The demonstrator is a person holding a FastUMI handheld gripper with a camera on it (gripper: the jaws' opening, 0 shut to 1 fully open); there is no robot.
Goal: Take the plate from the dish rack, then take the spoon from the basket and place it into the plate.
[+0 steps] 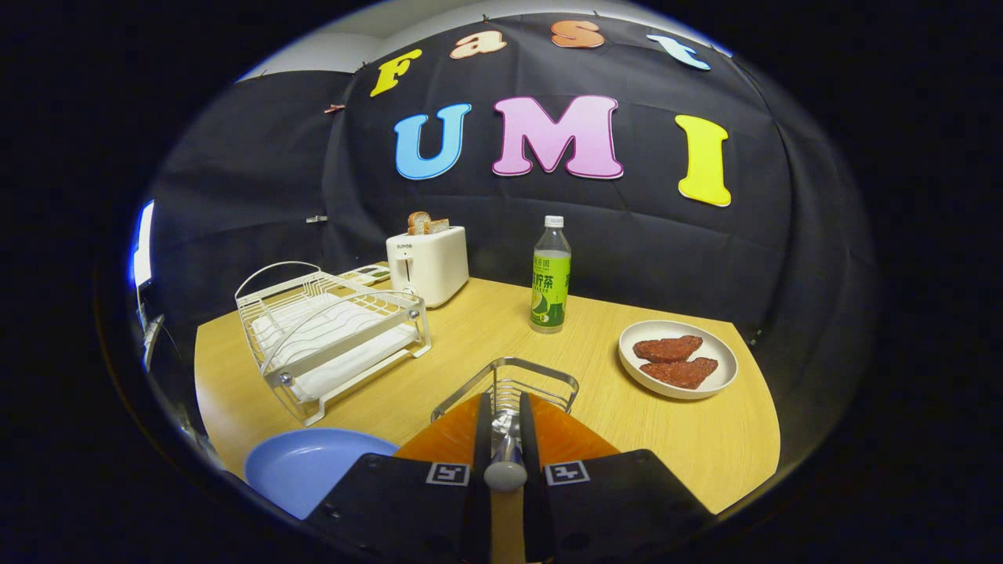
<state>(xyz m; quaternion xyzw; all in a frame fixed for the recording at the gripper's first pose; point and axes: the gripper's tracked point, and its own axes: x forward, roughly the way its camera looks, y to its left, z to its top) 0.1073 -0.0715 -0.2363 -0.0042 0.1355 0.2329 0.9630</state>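
The gripper (505, 439) fingers clamp the spoon (505, 462) handle above the basket (509, 384). The plate (305, 466) lies at 9 o'clock. Risk: thin handle pivots, missing the plate.

A cloth-walled recording booth: toaster (427, 265), dish rack (333, 333) on wooden table (689, 446).
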